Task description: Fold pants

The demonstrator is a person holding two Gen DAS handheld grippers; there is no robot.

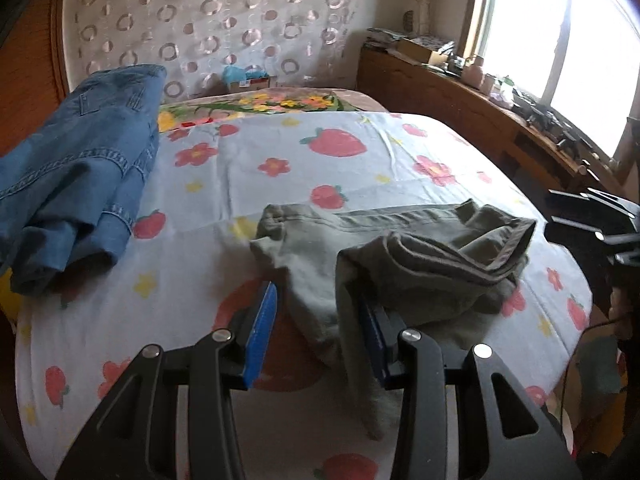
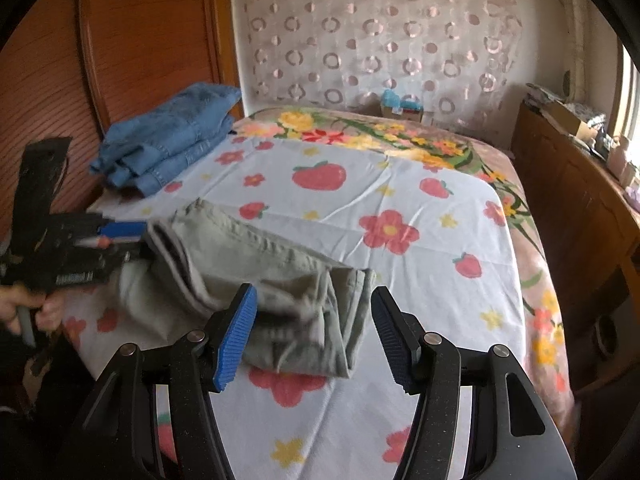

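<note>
Olive-green pants (image 1: 420,264) lie bunched and partly folded on the strawberry-print sheet (image 1: 320,160); they also show in the right wrist view (image 2: 256,264). My left gripper (image 1: 316,320) is open, its blue pads astride a fold of the pants; cloth drapes over the right pad. It shows from the side in the right wrist view (image 2: 120,236), at the pants' left end. My right gripper (image 2: 314,320) is open just above the pants' near end, touching nothing. Its black body shows at the right edge of the left wrist view (image 1: 592,220).
Folded blue jeans (image 1: 76,168) lie at the bed's far left, also in the right wrist view (image 2: 168,140). A wooden headboard (image 2: 140,40) is behind them. A cluttered wooden cabinet (image 1: 460,100) runs along the right under a window. A floral blanket (image 2: 400,136) covers the far end.
</note>
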